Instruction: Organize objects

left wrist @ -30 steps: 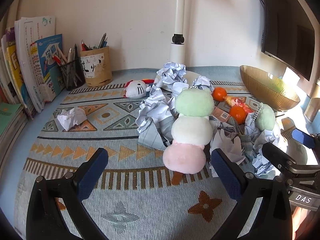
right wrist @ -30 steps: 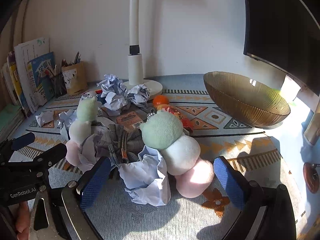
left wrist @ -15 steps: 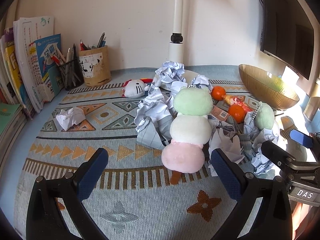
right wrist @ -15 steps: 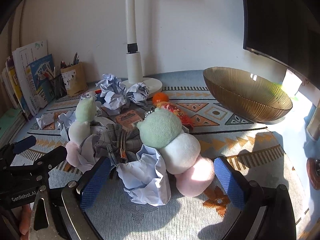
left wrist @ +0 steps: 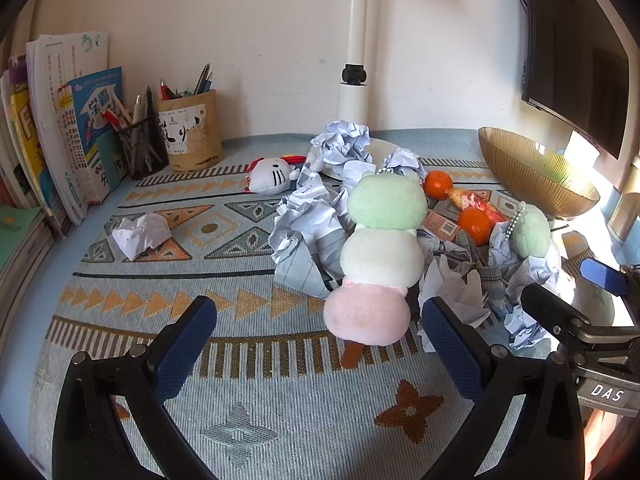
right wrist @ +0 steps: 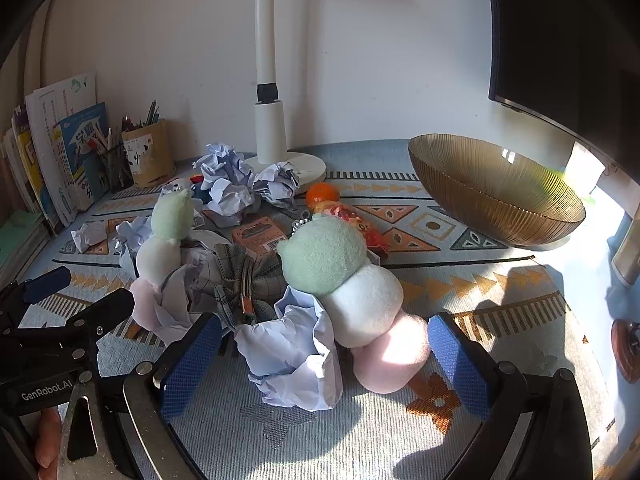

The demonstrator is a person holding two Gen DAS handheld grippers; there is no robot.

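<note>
A three-ball plush skewer, green over white over pink (left wrist: 380, 256), stands amid crumpled paper just ahead of my left gripper (left wrist: 318, 350), which is open and holds nothing. A second, similar plush skewer (right wrist: 352, 280) leans on a ball of crumpled paper (right wrist: 292, 352); its pink end lies between the open fingers of my right gripper (right wrist: 324, 364), and whether they touch it I cannot tell. The left wrist view has the right gripper (left wrist: 572, 288) at the right edge. The right wrist view has the left gripper (right wrist: 78, 294) at the left, by the first plush (right wrist: 168, 232).
Two oranges (left wrist: 438, 185) (left wrist: 474, 225), a snack packet (right wrist: 260, 234), a plaid cloth (right wrist: 244, 280) and a cat plush (left wrist: 270, 176) lie on the patterned mat. An amber bowl (right wrist: 496, 188) sits at the right. Pen holders (left wrist: 190, 136), books (left wrist: 60, 132) and a lamp post (right wrist: 272, 132) line the back.
Both grippers stay open and almost still; the views shift only slightly. No object has moved.
</note>
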